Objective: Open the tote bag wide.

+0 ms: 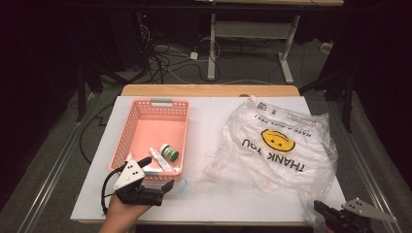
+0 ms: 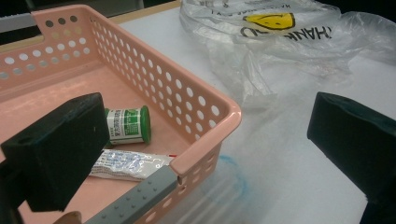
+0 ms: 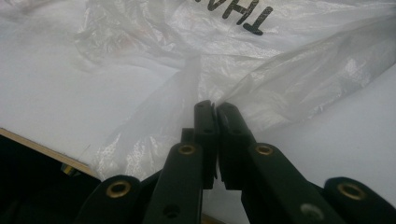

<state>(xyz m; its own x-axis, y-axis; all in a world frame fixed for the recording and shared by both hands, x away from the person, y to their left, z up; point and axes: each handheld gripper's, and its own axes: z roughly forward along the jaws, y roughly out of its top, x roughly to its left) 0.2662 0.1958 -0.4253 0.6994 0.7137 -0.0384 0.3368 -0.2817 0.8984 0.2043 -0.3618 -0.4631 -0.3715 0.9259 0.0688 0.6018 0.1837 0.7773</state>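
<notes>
1. A white table [image 1: 204, 194] carries a pink basket [image 1: 127, 127] on its left half and a clear plastic bag [image 1: 277, 145] on its right half.
2. The bag is printed with a yellow smiley face and the words "THANK YOU"; it lies crumpled and spread out, its far end near the table's far right corner and a thin strip of its film stretching toward the near right corner.
3. The right gripper [image 1: 321, 209] sits at the table's near right corner, at the bag's near end. In the right gripper view its jaws are pressed together, pinching a fold of the bag's film [image 3: 210, 93] between their tips.
4. The left gripper [image 1: 158, 174] rests at the basket's near right corner, close to the table's near edge, held by a hand [image 1: 121, 213]. Its jaws stand spread wide: one pad hangs over the inside of the basket, the other outside its right wall, with nothing pinched between them.
5. Inside the basket, at its near right corner, lie a small bottle [image 2: 127, 125] with a green cap on its side and, just beside it toward the near wall, a white tube [image 2: 126, 164].
6. A grey handle [image 2: 140, 198] sits on the basket's near rim, and another on its far rim.
</notes>
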